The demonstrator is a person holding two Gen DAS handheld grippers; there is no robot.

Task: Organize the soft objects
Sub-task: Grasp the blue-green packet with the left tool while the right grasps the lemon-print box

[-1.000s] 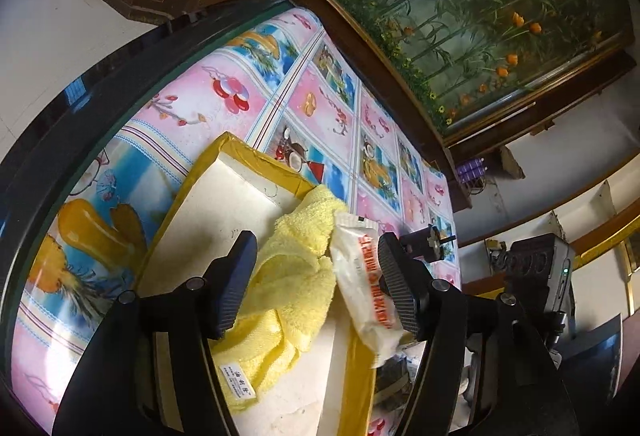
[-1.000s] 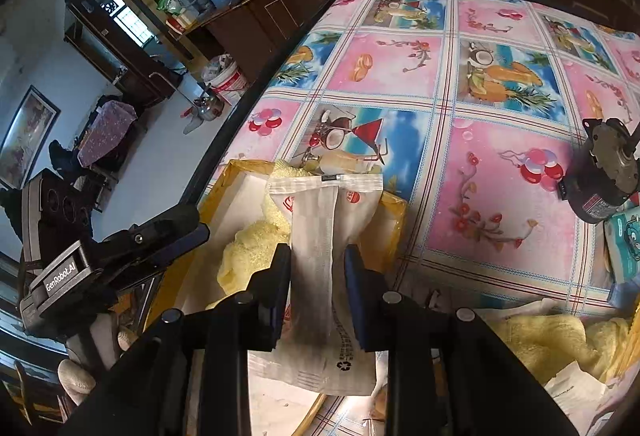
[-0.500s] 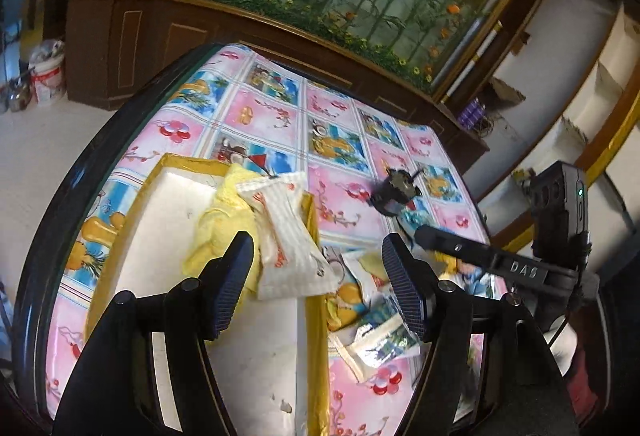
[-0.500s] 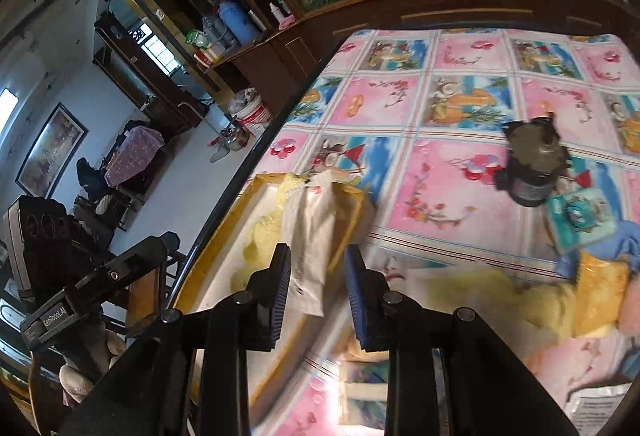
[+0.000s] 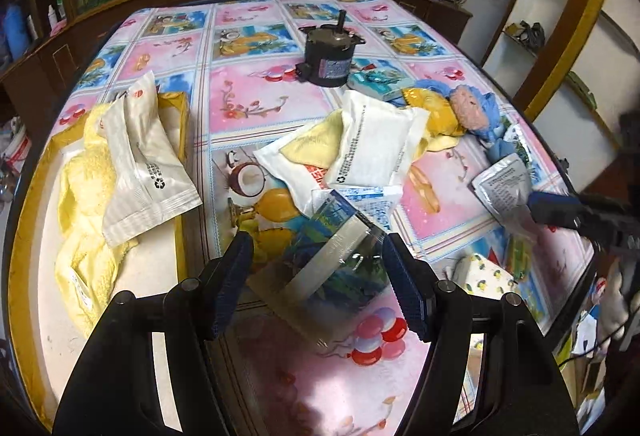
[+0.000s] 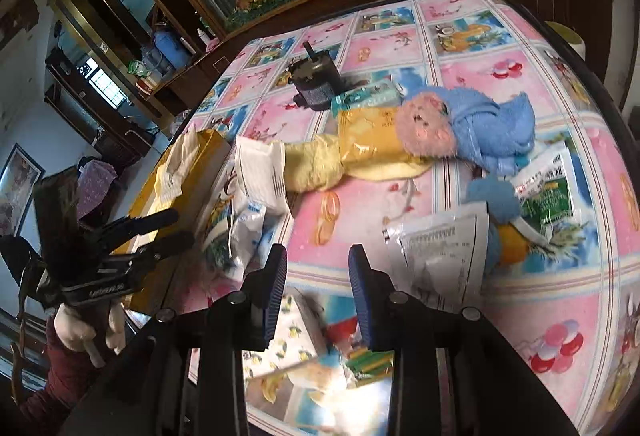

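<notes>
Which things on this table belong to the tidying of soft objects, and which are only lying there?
For the job:
- yellow box
- yellow towel in it
- white pack lying on that towel
- blue plush toy
- second yellow towel
- white packs in the middle pile

Just lying about:
- black motor
- green seed packet
</notes>
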